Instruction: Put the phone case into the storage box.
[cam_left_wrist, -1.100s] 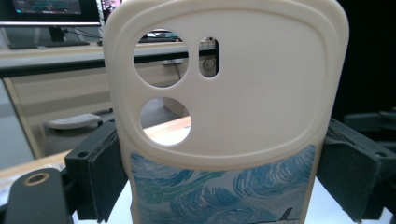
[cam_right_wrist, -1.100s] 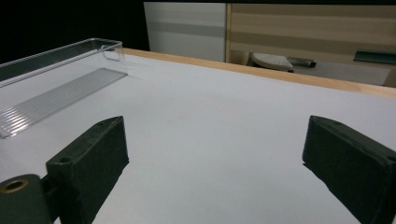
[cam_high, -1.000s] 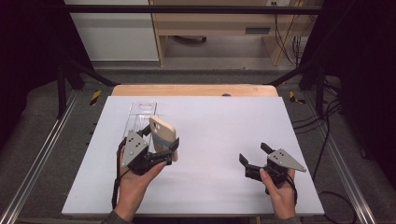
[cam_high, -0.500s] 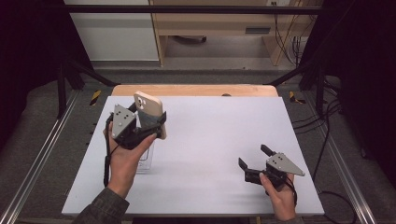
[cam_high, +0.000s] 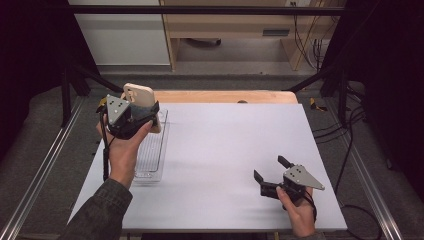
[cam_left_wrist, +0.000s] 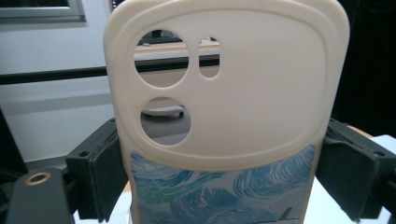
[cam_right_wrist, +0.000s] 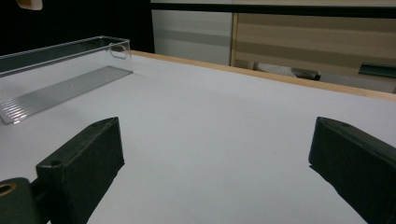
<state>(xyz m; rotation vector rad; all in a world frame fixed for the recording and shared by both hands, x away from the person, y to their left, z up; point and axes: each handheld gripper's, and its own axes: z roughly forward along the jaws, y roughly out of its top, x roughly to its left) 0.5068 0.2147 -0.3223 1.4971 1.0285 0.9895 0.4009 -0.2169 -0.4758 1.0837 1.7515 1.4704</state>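
Holding cream phone case upright w/ my left gripper, jaws clamped on both its edges, raised over far end of clear tray. Right gripper sits low near table front-right, jaws spread, nothing between.

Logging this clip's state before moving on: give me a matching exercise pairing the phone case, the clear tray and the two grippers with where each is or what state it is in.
Things:
1. cream phone case with blue swirl print
2. clear ribbed plastic tray
3. left gripper
4. right gripper

States:
A. open, with nothing between its fingers, low at the white table's near right
B. lying on the table's left side
C. clamped by both edges, held upright
D. shut, raised above the tray's far end

Pairs: 1-C, 2-B, 3-D, 4-A
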